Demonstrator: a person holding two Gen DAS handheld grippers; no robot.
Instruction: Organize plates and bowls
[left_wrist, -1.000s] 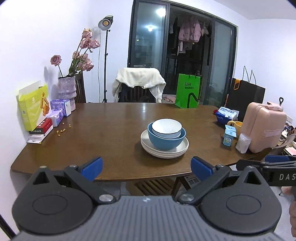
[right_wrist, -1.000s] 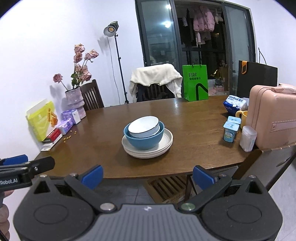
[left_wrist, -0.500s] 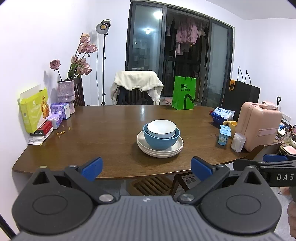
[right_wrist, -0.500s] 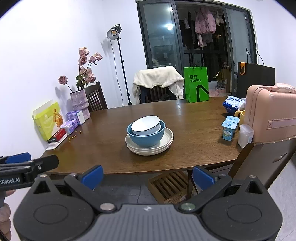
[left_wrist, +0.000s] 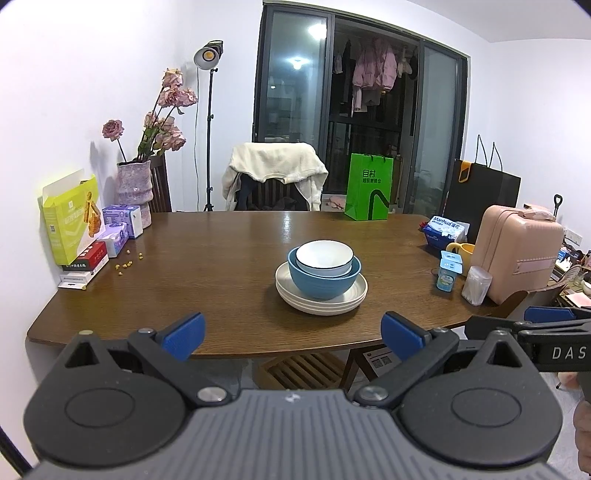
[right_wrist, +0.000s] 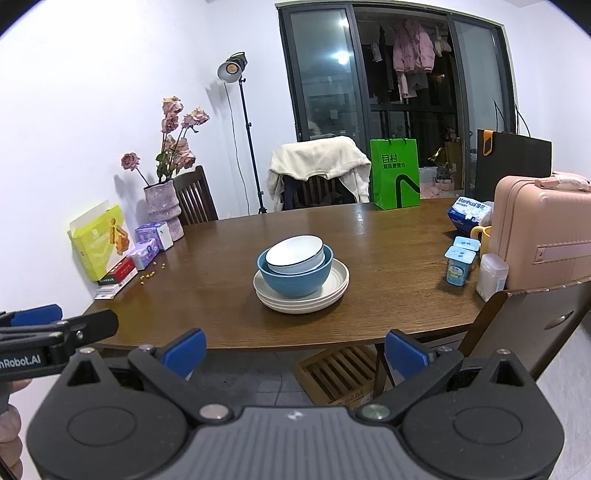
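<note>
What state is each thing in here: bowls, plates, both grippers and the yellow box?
White bowl: upright, nested in blue bowl.
Blue bowl: upright, on the plates.
Plates: stacked on table.
Left gripper: jaws open, short of the table.
Right gripper: jaws open, empty.
Yellow box: flap open.

Plates (left_wrist: 321, 301) (right_wrist: 301, 297): cream, round, stacked flat, upright, near the table's middle. The count cannot be told for sure; about three rims show.
Blue bowl (left_wrist: 323, 282) (right_wrist: 295, 277): upright, seated on the top plate, slightly off-centre.
White bowl (left_wrist: 324, 256) (right_wrist: 294, 254): dark rim line, nested inside the blue bowl, slightly tilted.
</note>
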